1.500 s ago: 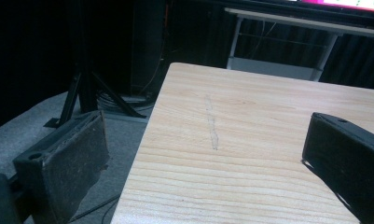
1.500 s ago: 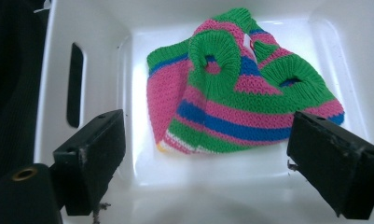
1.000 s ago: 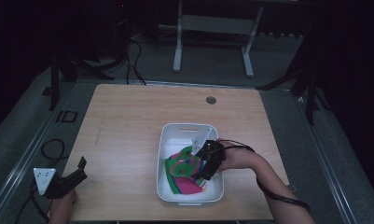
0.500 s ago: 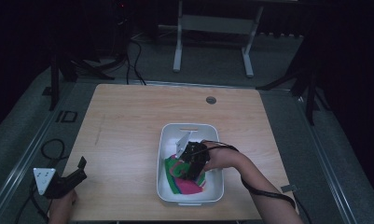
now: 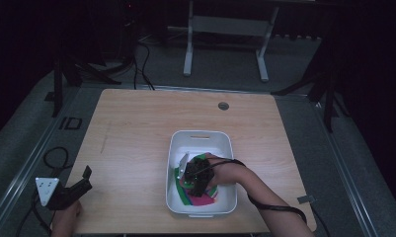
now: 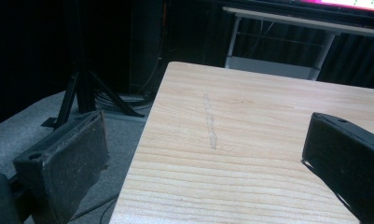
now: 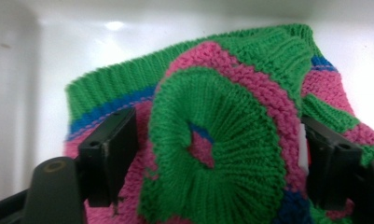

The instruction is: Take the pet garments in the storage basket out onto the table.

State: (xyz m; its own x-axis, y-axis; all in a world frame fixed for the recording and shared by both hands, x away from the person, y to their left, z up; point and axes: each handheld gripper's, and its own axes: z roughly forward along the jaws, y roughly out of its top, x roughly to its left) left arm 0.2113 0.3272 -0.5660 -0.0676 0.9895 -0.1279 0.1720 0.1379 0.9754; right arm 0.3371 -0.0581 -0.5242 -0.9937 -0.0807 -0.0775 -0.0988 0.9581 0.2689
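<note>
Left of the bin (image 5: 200, 136), the left gripper (image 5: 69, 190) idles spread-fingered at the desk (image 5: 136, 128) corner, while inside it the right gripper (image 7: 217, 154) straddles the knit (image 7: 222, 140), fingers unclosed, and could snag loose folds.

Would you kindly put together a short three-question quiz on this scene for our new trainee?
1. True or false: the right claw has its jaws spread on either side of a knitted garment of green, pink and blue yarn.
2. Where does the garment lie? A) on the bare wooden table B) inside the white tub C) on the floor
3. Fill in: the left claw hangs open at the table's ____ near corner, holding nothing.

Key: 1 true; 2 B; 3 left.
</note>
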